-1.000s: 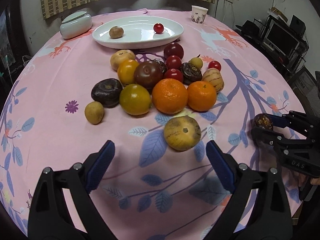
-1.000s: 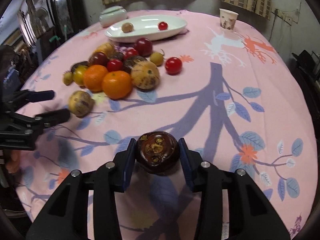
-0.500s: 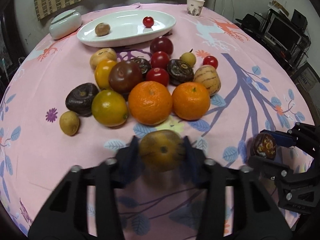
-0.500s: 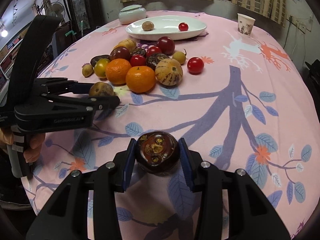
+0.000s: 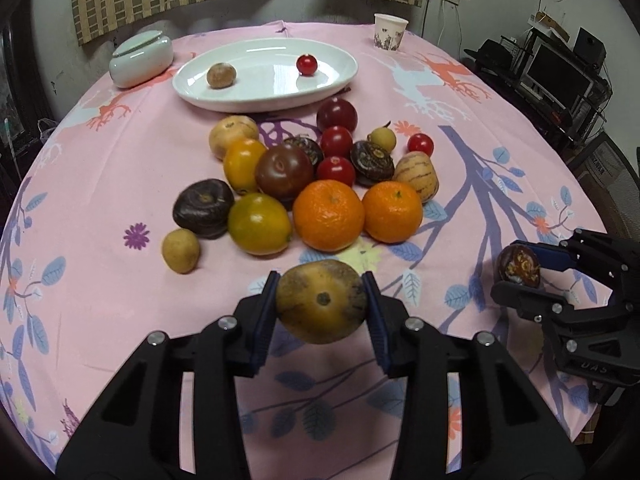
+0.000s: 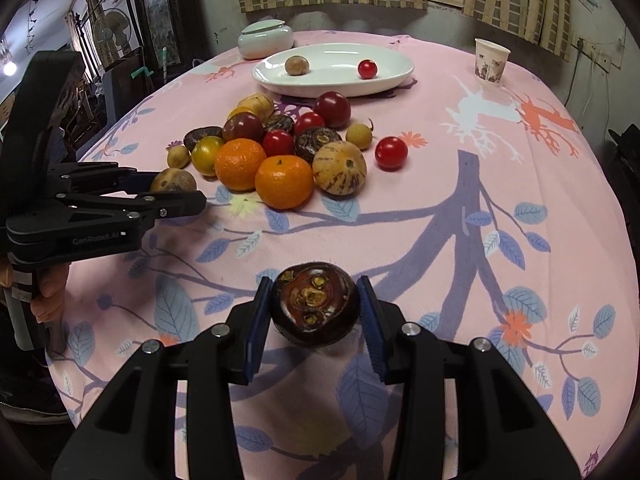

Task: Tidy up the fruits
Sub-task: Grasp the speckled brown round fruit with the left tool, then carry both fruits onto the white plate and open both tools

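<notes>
My left gripper point(image 5: 322, 306) is shut on a yellow-brown round fruit point(image 5: 322, 304), held above the pink tablecloth just in front of the fruit pile point(image 5: 316, 184). It also shows in the right wrist view point(image 6: 174, 182). My right gripper point(image 6: 314, 310) is shut on a dark purple fruit point(image 6: 314, 304), held off to the right of the pile; it also shows in the left wrist view point(image 5: 518, 266). The white oval plate point(image 5: 256, 92) at the back holds a brown fruit point(image 5: 221, 75) and a red cherry tomato point(image 5: 307, 65).
A pale green lidded jar point(image 5: 140, 60) stands left of the plate. A paper cup point(image 5: 390, 32) stands at the back right. The round table drops off on all sides; shelves and electronics point(image 5: 560, 76) stand to the right.
My left gripper moved forward, closed on the yellow-brown fruit and lifted it off the cloth. My right gripper kept its grip on the dark purple fruit.
</notes>
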Available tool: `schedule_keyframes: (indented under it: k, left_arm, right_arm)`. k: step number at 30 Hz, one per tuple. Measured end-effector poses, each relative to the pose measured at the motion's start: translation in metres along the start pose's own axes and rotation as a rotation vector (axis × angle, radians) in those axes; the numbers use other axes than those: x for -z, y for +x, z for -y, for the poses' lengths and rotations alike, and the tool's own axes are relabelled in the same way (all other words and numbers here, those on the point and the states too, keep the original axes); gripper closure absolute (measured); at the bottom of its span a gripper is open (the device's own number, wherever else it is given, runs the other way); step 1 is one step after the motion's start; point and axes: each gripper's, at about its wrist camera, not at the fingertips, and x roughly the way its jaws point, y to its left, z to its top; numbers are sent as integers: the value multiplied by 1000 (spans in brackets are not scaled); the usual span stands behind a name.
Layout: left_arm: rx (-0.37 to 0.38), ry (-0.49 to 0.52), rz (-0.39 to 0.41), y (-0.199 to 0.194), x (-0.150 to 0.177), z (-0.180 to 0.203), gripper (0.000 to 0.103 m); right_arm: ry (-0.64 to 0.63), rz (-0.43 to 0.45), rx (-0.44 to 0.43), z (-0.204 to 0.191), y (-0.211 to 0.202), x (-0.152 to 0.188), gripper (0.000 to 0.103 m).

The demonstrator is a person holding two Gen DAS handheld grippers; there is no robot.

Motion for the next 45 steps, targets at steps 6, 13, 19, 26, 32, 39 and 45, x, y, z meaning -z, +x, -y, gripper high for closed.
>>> schedule_keyframes:
  k: [6, 13, 19, 26, 32, 39, 45]
  left_arm:
    - [30, 44, 29, -21, -18, -7, 62]
    - [24, 70, 73, -28, -65, -25, 62]
    - [-47, 37, 67, 3, -129, -51, 62]
    - [-94, 3, 30, 59, -175, -77, 61]
    - [-110, -36, -35, 108, -193, -95, 61]
    - [-117, -52, -65, 136, -199, -101, 61]
    - [-135, -11, -8, 126, -199, -90, 34]
  right_arm:
    - [-69, 41, 13, -12, -14, -34, 60]
    - [-181, 95, 35, -24, -17, -102, 60]
    - [-146, 112, 56, -4, 23, -168, 60]
    - [-98, 68, 42, 24, 90, -221, 60]
    - [-40, -4, 39, 46, 148, -239, 60]
    - [15, -51, 55, 63, 181, -240, 60]
    - [22, 4, 58, 62, 164, -239, 47]
